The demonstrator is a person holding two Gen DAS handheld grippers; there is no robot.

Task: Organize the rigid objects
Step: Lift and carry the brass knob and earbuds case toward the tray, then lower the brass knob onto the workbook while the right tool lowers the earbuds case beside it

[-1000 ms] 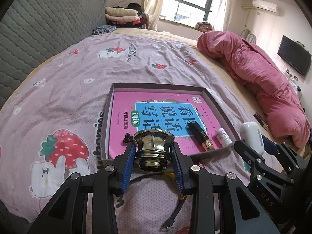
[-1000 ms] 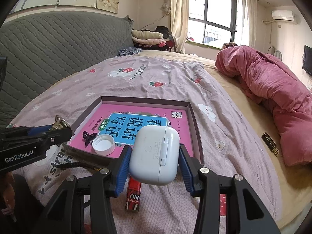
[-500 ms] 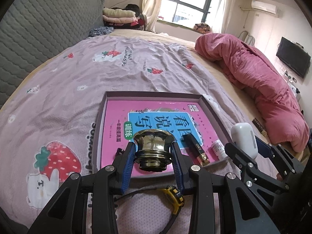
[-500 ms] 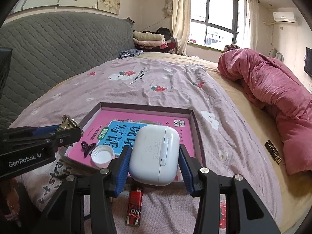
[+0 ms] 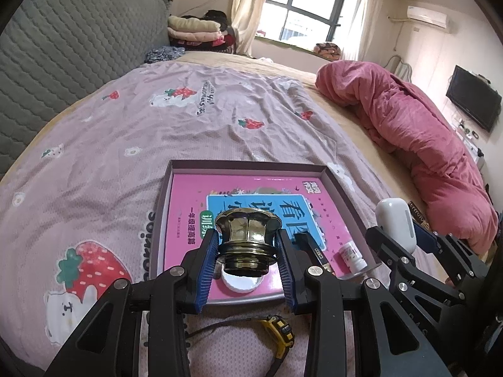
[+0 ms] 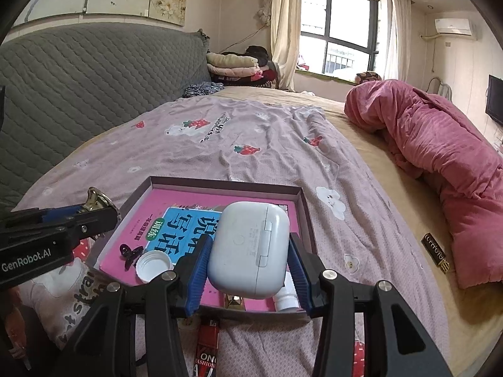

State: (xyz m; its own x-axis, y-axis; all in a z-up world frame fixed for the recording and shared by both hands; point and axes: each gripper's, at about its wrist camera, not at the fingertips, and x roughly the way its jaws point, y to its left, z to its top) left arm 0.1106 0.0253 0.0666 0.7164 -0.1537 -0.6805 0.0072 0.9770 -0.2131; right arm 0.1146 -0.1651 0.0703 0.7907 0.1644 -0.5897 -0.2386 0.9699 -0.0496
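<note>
My left gripper (image 5: 246, 256) is shut on a shiny brass knob (image 5: 248, 235) and holds it above the near left part of a shallow purple tray (image 5: 242, 166). My right gripper (image 6: 248, 267) is shut on a white earbuds case (image 6: 248, 248) above the tray's (image 6: 220, 183) near right part. The tray holds a pink book (image 5: 245, 188), a white bottle cap (image 6: 154, 264), a black hair clip (image 6: 129, 253), a small white bottle (image 5: 352, 253) and a black and gold lipstick (image 5: 316, 251).
A yellow tape measure (image 5: 281, 333) and a black cord lie on the bedsheet in front of the tray. A red lighter (image 6: 207, 345) lies near the front edge. A black bar (image 6: 435, 251) lies by the pink duvet (image 6: 440, 144). A grey headboard (image 6: 78, 88) stands at left.
Both grippers have moved forward over the tray with their objects still held. The tray now lies under the fingers in both views.
</note>
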